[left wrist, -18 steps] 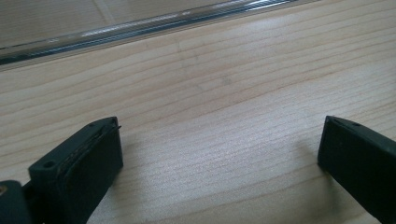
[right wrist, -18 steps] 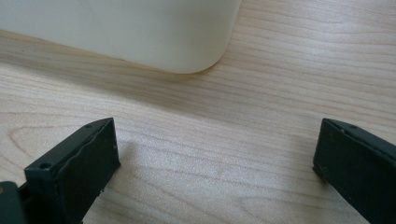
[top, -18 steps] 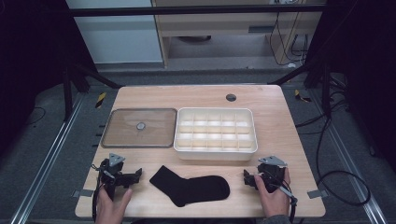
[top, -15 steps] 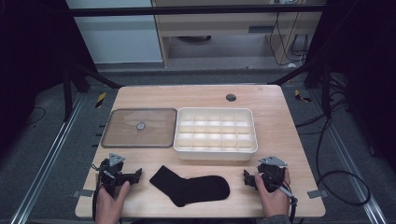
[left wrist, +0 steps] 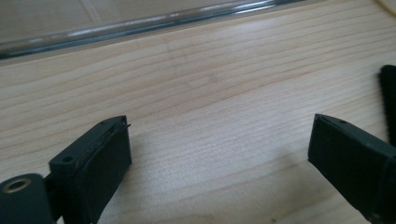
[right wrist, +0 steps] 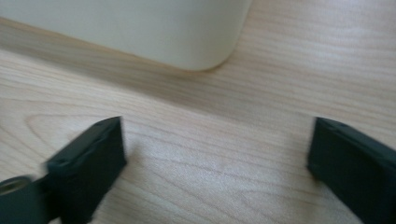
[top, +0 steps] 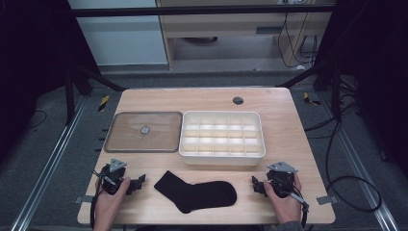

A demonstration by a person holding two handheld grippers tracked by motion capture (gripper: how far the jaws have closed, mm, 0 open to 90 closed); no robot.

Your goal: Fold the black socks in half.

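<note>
A black sock (top: 197,191) lies flat near the table's front edge, between my two grippers. My left gripper (top: 131,181) rests low on the table to the sock's left, held in a hand. Its jaws (left wrist: 219,126) stand wide open over bare wood, with the sock's edge (left wrist: 388,102) at the far right of that view. My right gripper (top: 261,183) sits to the sock's right, also held in a hand. It (right wrist: 217,123) is open with nothing between its jaws, facing a rounded corner of the white tray (right wrist: 187,32).
A white compartment tray (top: 222,155) stands mid-table behind the sock. A clear flat lid (top: 125,139) with a small knob lies to its left; its rim (left wrist: 140,28) crosses the top of the left gripper view. A round cable hole (top: 237,100) is at the back.
</note>
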